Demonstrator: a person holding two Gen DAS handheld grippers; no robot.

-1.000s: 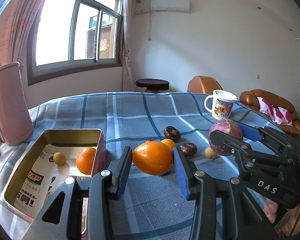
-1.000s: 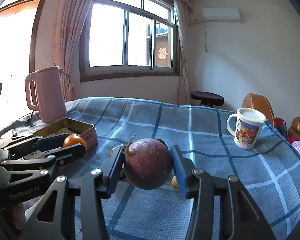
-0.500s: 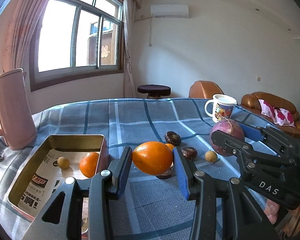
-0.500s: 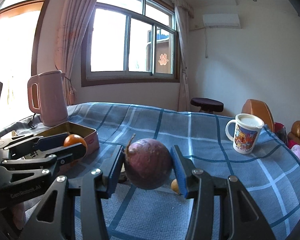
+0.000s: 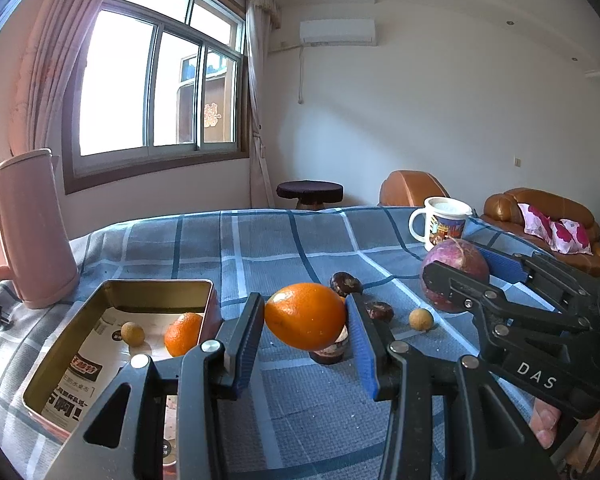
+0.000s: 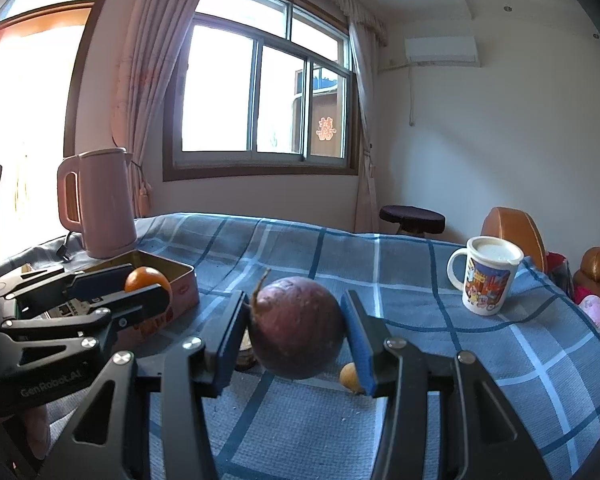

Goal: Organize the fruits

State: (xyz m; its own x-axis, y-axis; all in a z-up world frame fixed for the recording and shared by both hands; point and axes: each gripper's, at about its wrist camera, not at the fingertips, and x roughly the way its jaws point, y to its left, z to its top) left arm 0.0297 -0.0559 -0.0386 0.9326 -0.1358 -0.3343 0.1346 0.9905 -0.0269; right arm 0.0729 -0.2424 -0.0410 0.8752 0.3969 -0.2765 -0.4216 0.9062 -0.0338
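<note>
We hold an orange point(image 5: 306, 316) pinched in the left gripper point(image 5: 306, 320) and a purple fruit point(image 6: 296, 326) pinched in the right gripper point(image 6: 296, 332), both above the worktop point(image 5: 260, 248). Round skins could slip sideways before reaching the tin point(image 5: 56, 352).

Two fisheye views, each looking forward along a handheld gripper, tilted slightly down over a table with a blue checked cloth point(image 5: 284, 248). The left wrist view has the left gripper point(image 5: 306, 332) close at bottom centre and faces the window point(image 5: 156, 92) at upper left. The right wrist view has the right gripper point(image 6: 294, 336) close at bottom centre. Both share the pink kettle point(image 6: 100, 204), the tin point(image 5: 112, 312), the mug point(image 6: 488, 280) and each other's gripper at the frame edge.
</note>
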